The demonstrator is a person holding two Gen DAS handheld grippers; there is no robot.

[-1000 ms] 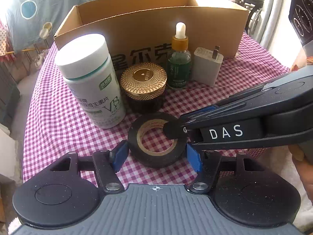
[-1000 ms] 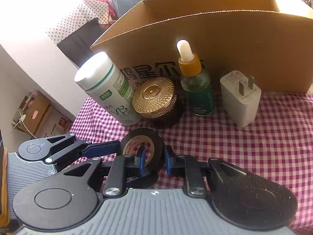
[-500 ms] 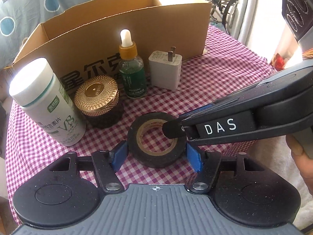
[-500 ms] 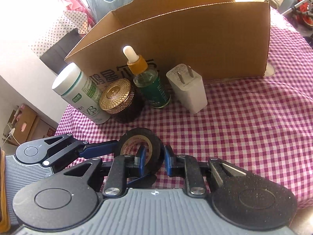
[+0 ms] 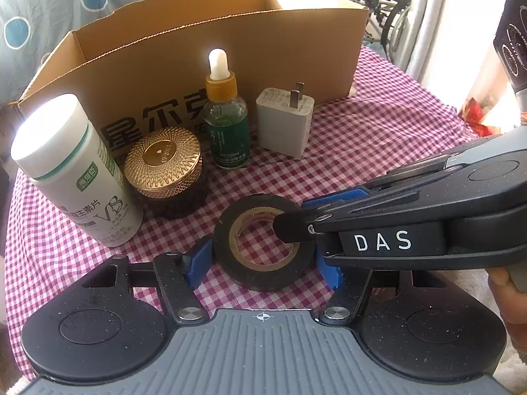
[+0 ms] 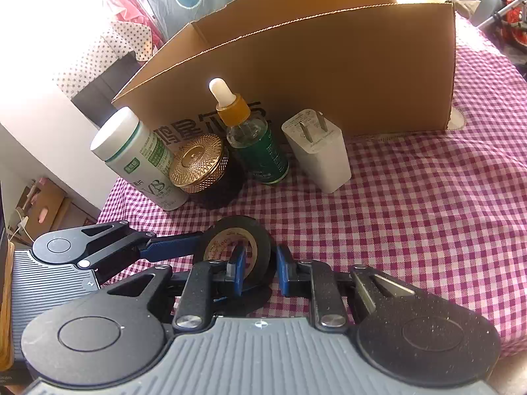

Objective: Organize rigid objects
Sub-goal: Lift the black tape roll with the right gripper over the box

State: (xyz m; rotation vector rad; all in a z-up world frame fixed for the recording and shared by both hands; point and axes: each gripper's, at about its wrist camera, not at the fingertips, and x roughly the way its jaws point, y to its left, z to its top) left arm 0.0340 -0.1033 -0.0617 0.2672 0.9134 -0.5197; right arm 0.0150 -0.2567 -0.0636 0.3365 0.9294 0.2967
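A black tape roll point(image 5: 262, 247) is held off the checked cloth by both grippers. My left gripper point(image 5: 262, 265) is shut on the roll's outer sides with its blue pads. My right gripper point(image 6: 258, 268) is shut on the roll's wall point(image 6: 260, 251), one finger inside the hole, and comes in from the right in the left wrist view point(image 5: 296, 227). An open cardboard box point(image 5: 210, 42) stands behind, also in the right wrist view point(image 6: 329, 59).
In front of the box stand a white vitamin bottle point(image 5: 75, 171), a gold-lidded jar point(image 5: 163, 164), a green dropper bottle point(image 5: 225, 121) and a white charger plug point(image 5: 285, 121). The pink checked tablecloth point(image 6: 411, 214) covers the table; its edge drops off at left.
Both grippers have moved with the tape roll, and the views have swung; the box and the row of objects have shifted in view. The grips look unchanged.
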